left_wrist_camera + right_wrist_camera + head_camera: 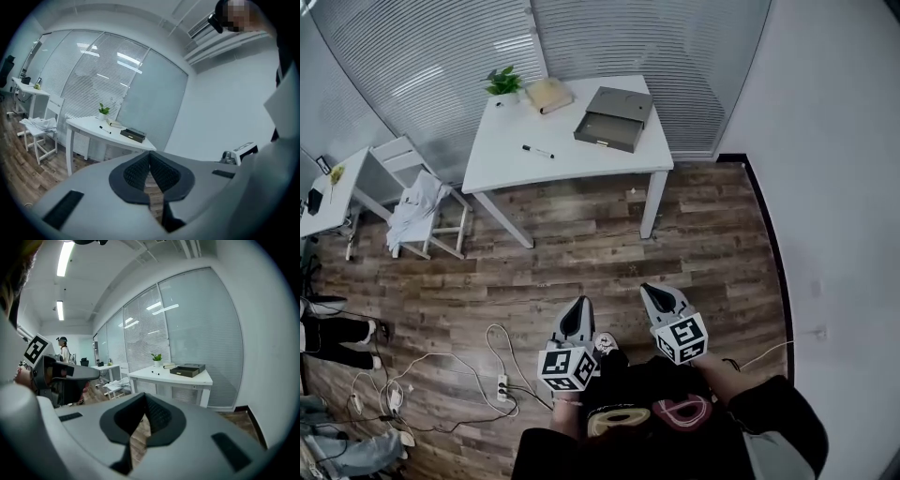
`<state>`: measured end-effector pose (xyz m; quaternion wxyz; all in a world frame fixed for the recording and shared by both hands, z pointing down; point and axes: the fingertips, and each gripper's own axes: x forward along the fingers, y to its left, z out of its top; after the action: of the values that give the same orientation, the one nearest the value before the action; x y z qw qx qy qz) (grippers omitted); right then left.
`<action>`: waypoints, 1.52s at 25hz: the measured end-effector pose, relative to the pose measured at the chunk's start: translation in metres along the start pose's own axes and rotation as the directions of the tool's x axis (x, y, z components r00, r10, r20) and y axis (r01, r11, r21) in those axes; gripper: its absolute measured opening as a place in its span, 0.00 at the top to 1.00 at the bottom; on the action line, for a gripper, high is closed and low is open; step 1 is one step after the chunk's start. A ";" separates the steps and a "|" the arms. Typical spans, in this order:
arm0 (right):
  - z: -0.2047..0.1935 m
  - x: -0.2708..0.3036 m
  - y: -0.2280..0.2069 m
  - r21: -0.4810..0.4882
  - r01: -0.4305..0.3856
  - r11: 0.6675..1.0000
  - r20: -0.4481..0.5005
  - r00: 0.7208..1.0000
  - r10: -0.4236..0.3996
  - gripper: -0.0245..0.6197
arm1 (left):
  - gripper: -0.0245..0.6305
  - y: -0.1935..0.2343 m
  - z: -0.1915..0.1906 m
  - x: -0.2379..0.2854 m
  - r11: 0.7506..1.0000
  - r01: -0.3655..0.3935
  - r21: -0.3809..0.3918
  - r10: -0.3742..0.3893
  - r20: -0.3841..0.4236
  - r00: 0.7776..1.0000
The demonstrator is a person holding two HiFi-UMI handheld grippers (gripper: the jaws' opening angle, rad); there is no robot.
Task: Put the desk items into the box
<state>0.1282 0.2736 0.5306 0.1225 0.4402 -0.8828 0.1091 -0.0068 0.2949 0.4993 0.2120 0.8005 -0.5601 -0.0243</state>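
Head view, taken from the left: I see a small desk (337, 183) at the frame's edge, then a white chair (422, 202) with a pale cloth draped over it. Below them, cables (469, 375) trail across the wood floor (581, 253). Next comes the white table (581, 159), which stands well ahead of me and well apart from both tools. On its top, from left to right, are a potted plant (503, 82) at the back corner and a tan book (548, 94) just beside it. A black pen (537, 151) lies alone nearer the front edge. The box (614, 118), a dark grey open tray, sits on the right rear part of the top. Plant, book and pen all lie outside the box, and none of them touches it. Low in the picture, over the floor, the left gripper (577, 309) points toward the table. In the left gripper view its ribbed pads are pressed together at the tips with nothing pinched, and only floorboards show through the slot behind them. Just to its right, and a little further forward, the right gripper (654, 296) points the same way. In the right gripper view its jaws are likewise closed tip to tip on nothing. That view also catches the marker cube (36, 348) of the other tool at its left edge. A pale grey wall (834, 187) fills the right side.
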 end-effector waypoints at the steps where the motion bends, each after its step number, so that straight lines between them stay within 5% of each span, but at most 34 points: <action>1: 0.002 0.007 0.003 0.000 0.002 1.000 0.001 1.000 -0.002 0.95 | 0.94 0.007 0.004 0.003 1.000 0.004 0.003 -0.004 -0.001 1.000; 21: 0.013 0.080 0.018 0.019 0.027 0.999 -0.043 0.999 -0.026 0.95 | 0.94 0.081 0.034 0.033 1.000 0.017 0.005 -0.017 -0.012 1.000; 38: 0.051 0.198 -0.058 -0.012 -0.127 0.992 -0.071 0.990 0.126 0.95 | 0.94 0.123 0.062 0.137 0.991 -0.131 -0.027 0.131 0.005 0.991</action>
<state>0.0528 0.0752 0.5490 0.1497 0.3782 -0.9049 0.1249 -0.0814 0.1164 0.5156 0.2218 0.7592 -0.6116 -0.0203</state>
